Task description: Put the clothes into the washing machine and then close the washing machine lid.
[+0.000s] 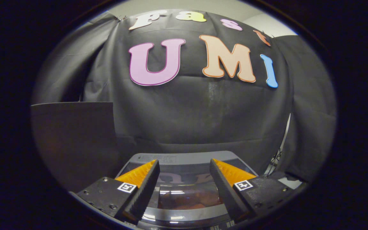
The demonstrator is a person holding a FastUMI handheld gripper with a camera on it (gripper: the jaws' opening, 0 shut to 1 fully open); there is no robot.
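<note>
the claw (184,174) hangs spread and empty above the grey washing machine's glossy dark lid (187,191), which looks down already; press it flat evenly.

washing machine (184,191) below spread gripper (184,166)

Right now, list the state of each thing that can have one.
Washing machine lid: closed, lying flat below the fingers.
Clothes: inside the drum, seen through the lid's window.
Gripper: open, fingers apart above the lid, holding nothing.
</note>
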